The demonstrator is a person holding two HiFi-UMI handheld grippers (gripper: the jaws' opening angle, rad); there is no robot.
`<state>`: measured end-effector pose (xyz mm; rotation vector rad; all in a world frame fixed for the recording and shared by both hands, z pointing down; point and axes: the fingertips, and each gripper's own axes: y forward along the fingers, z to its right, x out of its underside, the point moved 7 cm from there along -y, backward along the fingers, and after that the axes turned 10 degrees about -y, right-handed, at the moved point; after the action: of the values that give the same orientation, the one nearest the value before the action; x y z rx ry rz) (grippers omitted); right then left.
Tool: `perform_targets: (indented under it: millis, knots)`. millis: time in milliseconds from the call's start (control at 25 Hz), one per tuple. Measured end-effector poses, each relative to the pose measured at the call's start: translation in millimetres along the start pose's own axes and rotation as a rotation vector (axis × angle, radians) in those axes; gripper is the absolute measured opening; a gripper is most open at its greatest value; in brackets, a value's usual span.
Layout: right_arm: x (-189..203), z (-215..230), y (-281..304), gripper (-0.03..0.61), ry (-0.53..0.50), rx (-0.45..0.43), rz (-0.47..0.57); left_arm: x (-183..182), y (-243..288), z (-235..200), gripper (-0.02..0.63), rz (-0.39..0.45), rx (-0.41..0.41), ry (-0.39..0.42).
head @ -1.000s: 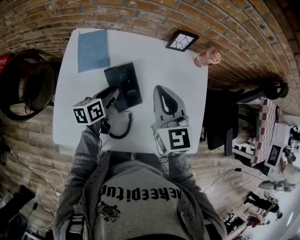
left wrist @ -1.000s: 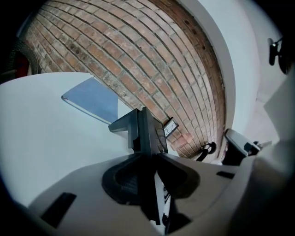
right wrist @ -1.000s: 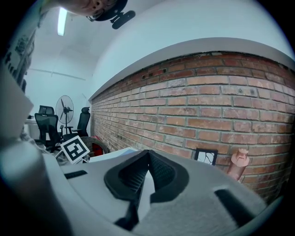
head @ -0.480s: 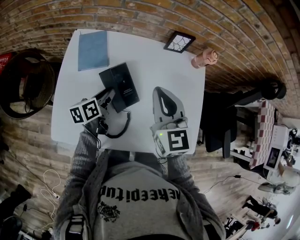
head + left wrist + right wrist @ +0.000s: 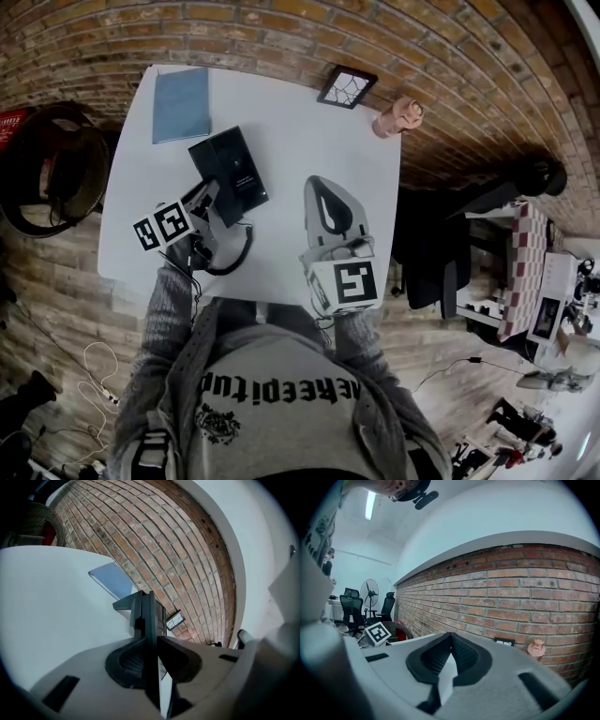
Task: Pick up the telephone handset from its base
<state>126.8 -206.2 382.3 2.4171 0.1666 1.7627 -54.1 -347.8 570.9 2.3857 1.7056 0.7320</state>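
The black telephone base [image 5: 234,169] lies on the white table [image 5: 309,131], and its coiled cord [image 5: 232,261] loops toward the near edge. My left gripper [image 5: 212,197] is at the base's left side. In the left gripper view the black handset [image 5: 146,609] stands edge-on between the jaws of my left gripper [image 5: 151,638]. The jaws are closing and both pads touch it. My right gripper [image 5: 317,184] hovers over the table right of the phone. Its jaws are shut with nothing between them, as the right gripper view also shows for my right gripper [image 5: 450,637].
A blue book [image 5: 182,103] lies at the table's far left corner. A small framed picture [image 5: 342,86] and a pink figurine [image 5: 397,115] stand at the far right edge by the brick wall. A dark round basket [image 5: 47,169] sits on the floor to the left.
My left gripper has rolled, its marker cube tilting, and its jaws have narrowed onto the handset. The right gripper has shifted only slightly.
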Motion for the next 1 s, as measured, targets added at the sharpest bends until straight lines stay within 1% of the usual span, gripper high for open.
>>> perform_targets:
  millis: [160, 320, 480, 680, 760, 880, 1000]
  knots:
    - [-5.0, -1.5, -2.3, 0.003, -0.007, -0.009, 0.018, 5.1, -10.1, -0.3, 0.071, -0.003, 0.000, -0.011]
    - [-9.1, -4.2, -3.6, 0.003, -0.014, -0.023, 0.032, 6.4, -20.7, 4.2, 0.071, 0.008, 0.026, -0.006]
    - [-15.1, -6.1, -4.9, 0.005, -0.020, -0.043, 0.055, 3.7, -32.9, 18.7, 0.071, 0.046, 0.054, 0.013]
    - [-22.1, -10.7, -8.0, 0.003, -0.026, -0.073, 0.081, -0.7, -55.7, 40.2, 0.071, 0.116, 0.094, 0.028]
    - [-25.4, -13.6, -9.2, 0.003, -0.029, -0.088, 0.093, -3.8, -68.0, 48.5, 0.071, 0.155, 0.096, 0.054]
    - [-31.1, -17.3, -12.1, 0.003, -0.033, -0.111, 0.112, -12.5, -90.0, 61.0, 0.071, 0.241, 0.064, 0.137]
    - [-34.9, -19.6, -17.0, 0.004, -0.036, -0.130, 0.130, -10.1, -104.3, 79.4, 0.071, 0.288, 0.098, 0.182]
